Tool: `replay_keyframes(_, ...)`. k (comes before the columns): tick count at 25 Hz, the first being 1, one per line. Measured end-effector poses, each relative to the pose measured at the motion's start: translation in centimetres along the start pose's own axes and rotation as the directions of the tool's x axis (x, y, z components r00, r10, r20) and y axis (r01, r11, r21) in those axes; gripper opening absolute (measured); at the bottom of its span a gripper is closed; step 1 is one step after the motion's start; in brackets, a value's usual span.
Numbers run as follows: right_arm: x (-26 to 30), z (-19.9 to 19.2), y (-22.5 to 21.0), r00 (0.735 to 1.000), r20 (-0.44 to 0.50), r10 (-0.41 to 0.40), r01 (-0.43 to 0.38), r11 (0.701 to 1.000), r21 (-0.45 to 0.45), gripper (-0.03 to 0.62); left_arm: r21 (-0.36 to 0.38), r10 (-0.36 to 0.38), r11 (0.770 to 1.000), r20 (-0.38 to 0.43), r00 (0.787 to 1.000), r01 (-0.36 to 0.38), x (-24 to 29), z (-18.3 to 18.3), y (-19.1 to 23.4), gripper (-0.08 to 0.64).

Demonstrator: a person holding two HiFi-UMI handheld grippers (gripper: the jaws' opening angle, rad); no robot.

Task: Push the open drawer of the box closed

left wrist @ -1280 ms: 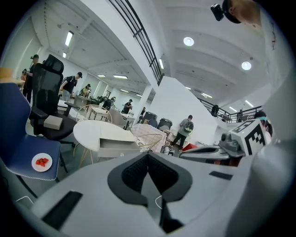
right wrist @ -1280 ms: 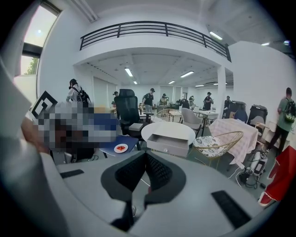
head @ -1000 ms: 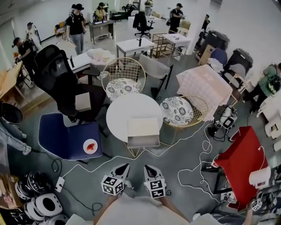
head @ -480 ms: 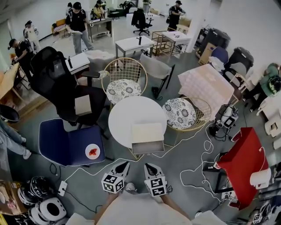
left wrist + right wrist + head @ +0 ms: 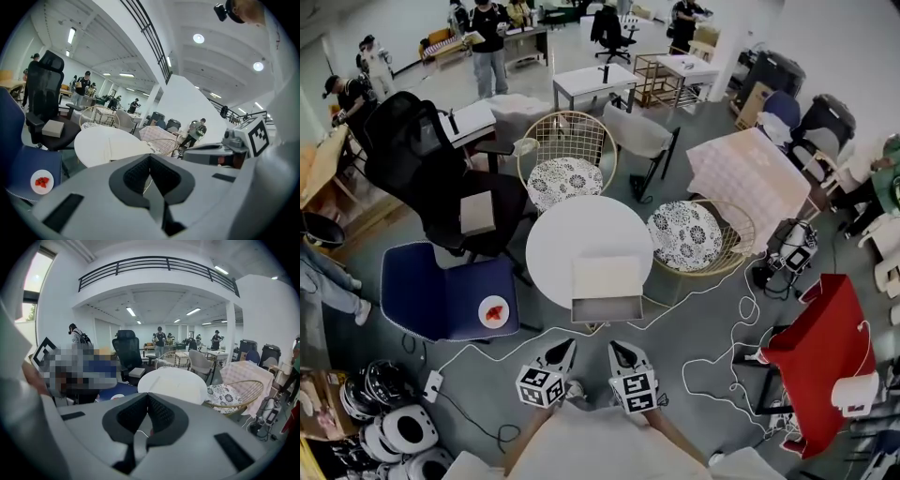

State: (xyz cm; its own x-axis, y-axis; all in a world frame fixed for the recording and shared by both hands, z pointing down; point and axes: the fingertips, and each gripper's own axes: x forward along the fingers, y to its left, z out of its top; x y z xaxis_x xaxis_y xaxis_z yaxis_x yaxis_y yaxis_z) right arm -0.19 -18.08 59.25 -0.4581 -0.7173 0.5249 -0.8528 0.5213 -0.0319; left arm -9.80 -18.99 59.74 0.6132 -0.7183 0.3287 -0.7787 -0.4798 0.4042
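A cream box [image 5: 606, 274] sits at the near edge of a round white table [image 5: 572, 230], its drawer [image 5: 607, 307] pulled out toward me. My left gripper [image 5: 566, 346] and right gripper [image 5: 616, 348] hang side by side over the floor, short of the drawer front and pointing at it. Both are shut with nothing held. In the left gripper view the dark pads [image 5: 136, 173] meet, and the table [image 5: 93, 145] lies beyond them. The right gripper view also has the pads [image 5: 161, 413] closed together, with the table [image 5: 183, 383] ahead.
A blue chair [image 5: 441, 291] with a plate of red food [image 5: 492, 311] stands left of the table, a black office chair [image 5: 431, 169] behind it. Wicker chairs [image 5: 698, 234] flank the table. White cables [image 5: 712, 361] cross the floor, with a red table [image 5: 816, 342] at right and helmets [image 5: 384, 422] at lower left.
Both grippers have edged forward toward the table, keeping side by side and shut. The head view has shifted slightly.
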Motion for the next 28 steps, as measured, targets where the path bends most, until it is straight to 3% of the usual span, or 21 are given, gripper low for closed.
replay_keyframes(6, -0.6, -1.2, -2.0, 0.999, -0.018, 0.033, -0.033, 0.999, 0.016, 0.015, -0.006, 0.036, 0.999, -0.017, 0.999, -0.036, 0.9, -1.0, -1.7, 0.012)
replay_keyframes(10, -1.3, -4.1, -2.2, 0.997, -0.073, 0.038, -0.035, 0.998, 0.050, 0.015, -0.034, 0.049, 0.998, -0.068, 0.996, -0.052, 0.8, -3.4, -2.5, 0.012)
replay_keyframes(20, -0.5, -11.0, -1.2, 0.975, -0.201, 0.090, -0.069, 0.992, 0.109, 0.015, -0.090, 0.034, 0.995, -0.142, 0.989, -0.047, 1.5, -8.5, -2.8, 0.012)
replay_keyframes(28, -0.1, -14.0, 0.0, 0.963, -0.244, 0.117, -0.086, 0.987, 0.136, 0.015, -0.123, 0.020, 0.992, -0.180, 0.983, -0.043, 1.5, -11.4, -2.6, 0.012)
